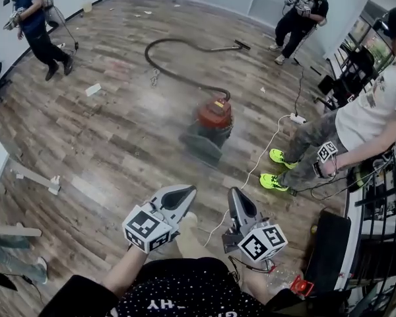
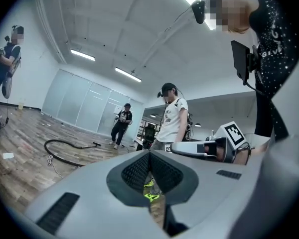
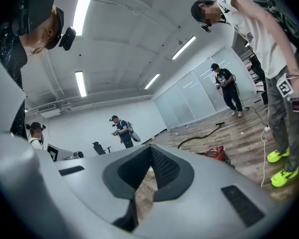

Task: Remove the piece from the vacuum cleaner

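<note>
The red vacuum cleaner (image 1: 214,114) stands on the wooden floor in the middle of the head view, with a dark grey part (image 1: 201,147) at its near side. Its black hose (image 1: 178,78) loops away to a floor nozzle (image 1: 241,45). My left gripper (image 1: 185,191) and right gripper (image 1: 236,193) hang side by side near my body, well short of the vacuum, both shut and empty. The left gripper view shows its jaws (image 2: 149,156) pressed together, with the hose (image 2: 65,151) far off. In the right gripper view the jaws (image 3: 150,153) are also together, and the vacuum (image 3: 217,153) lies beyond them.
A person in a white shirt and neon shoes (image 1: 277,157) stands right of the vacuum, beside a white cable and power strip (image 1: 297,119). Two more people stand at the far left and far back. Paper scraps (image 1: 92,90) and planks (image 1: 33,175) lie at the left; a black rack (image 1: 383,203) stands at the right.
</note>
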`<state>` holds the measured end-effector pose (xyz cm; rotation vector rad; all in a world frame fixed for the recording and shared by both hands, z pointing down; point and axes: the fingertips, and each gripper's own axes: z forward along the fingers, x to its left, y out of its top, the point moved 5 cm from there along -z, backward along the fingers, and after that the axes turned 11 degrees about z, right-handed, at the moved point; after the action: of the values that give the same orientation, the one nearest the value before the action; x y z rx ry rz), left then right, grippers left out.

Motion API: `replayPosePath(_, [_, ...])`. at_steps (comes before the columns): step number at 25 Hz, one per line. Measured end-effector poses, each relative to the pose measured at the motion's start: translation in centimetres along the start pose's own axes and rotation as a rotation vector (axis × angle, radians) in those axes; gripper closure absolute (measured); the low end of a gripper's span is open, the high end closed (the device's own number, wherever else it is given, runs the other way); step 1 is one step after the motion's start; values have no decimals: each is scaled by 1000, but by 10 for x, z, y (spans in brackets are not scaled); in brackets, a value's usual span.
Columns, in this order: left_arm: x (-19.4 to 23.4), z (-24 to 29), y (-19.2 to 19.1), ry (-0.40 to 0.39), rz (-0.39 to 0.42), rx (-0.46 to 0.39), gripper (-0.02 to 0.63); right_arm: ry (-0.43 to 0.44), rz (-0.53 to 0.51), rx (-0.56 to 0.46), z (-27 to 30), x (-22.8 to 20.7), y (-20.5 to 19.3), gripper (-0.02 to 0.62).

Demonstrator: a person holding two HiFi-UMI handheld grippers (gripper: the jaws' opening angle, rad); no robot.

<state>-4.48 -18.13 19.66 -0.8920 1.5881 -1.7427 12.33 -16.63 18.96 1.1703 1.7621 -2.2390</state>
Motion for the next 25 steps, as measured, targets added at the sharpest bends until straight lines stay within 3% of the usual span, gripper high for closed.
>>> replayPosePath(6, [55, 71, 8, 10, -18, -8, 597, 2, -8, -28, 58, -58, 56, 584])
replayPosePath(11, [91, 102, 4, 22, -52, -16, 597, -9, 11, -4, 89, -94, 69, 584])
replayPosePath(17, [129, 130, 3, 40, -44, 32, 597, -9, 47, 7, 112, -131, 85, 583])
replayPosePath(25, [199, 195, -38, -89, -57, 70, 597, -105, 74, -14, 157, -200, 78, 583])
